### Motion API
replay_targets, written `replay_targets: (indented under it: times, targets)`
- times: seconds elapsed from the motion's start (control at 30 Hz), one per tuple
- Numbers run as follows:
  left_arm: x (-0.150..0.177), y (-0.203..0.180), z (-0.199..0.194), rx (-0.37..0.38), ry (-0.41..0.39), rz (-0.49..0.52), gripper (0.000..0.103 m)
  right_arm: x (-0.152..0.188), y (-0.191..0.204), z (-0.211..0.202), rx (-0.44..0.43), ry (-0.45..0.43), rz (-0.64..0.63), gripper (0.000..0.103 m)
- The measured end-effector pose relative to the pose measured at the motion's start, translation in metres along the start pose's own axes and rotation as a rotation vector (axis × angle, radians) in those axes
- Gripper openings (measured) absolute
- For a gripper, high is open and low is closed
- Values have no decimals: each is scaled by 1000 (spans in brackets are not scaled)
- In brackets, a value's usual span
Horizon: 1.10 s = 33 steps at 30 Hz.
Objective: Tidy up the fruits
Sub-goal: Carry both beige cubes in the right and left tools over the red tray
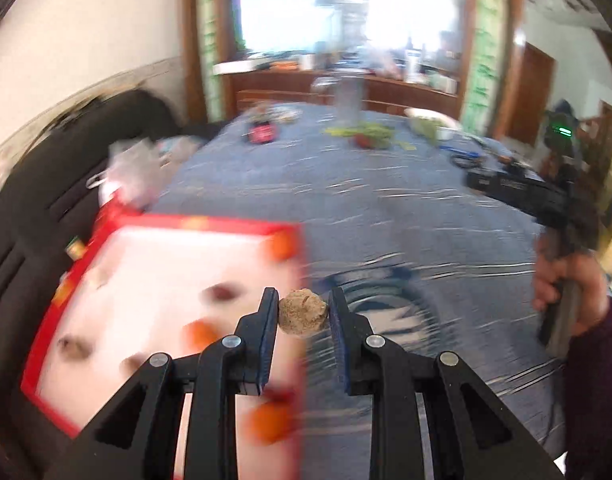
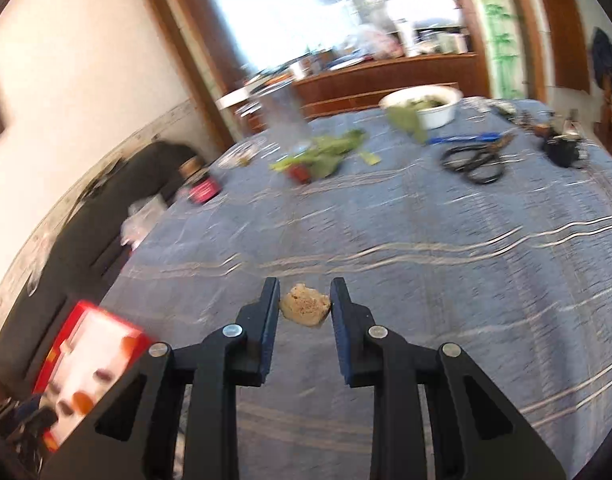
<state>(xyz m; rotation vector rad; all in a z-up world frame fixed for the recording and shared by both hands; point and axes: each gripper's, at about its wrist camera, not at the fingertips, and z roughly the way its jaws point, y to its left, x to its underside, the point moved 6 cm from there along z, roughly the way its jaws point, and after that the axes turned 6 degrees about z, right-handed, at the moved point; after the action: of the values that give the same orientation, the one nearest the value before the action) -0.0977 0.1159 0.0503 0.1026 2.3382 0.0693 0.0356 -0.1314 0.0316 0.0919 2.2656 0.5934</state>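
A tan, rough, round fruit (image 1: 303, 312) is pinched by the left gripper (image 1: 302, 310) just past the right rim of the red-edged white tray (image 1: 210, 222). A similar tan lump (image 2: 305, 305), possibly a broken piece, is pinched by the right gripper (image 2: 304, 304) over the blue striped tablecloth (image 2: 445, 248). Blurred orange and dark fruits (image 1: 270, 422) are seen in the tray. Open cloth is left ahead; black scissors (image 2: 474, 162) lie far right.
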Motion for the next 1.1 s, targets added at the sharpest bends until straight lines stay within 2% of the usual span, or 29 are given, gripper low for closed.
replay_targets:
  times: [0.17,0.23,0.4,0.53,0.8,1.1]
  targets:
    - [16,77,0,-143,14,-94,25,43,76,4,-109,97,-109,28]
    - [20,97,2,-172,17,-117,25,55,100,7,-150,129,-131,28]
    - [21,126,10,-212,2,-144,25,78,164,19,-203,179,-224,28]
    - [20,139,18,-221,9,-137,25,95,208,43,-232,260,-289,28]
    - [24,152,34,-222,46,-144,25,114,248,82,-222,337,-316,28]
    - [34,157,46,-212,98,-146,25,131,258,108,-172,412,-349,28]
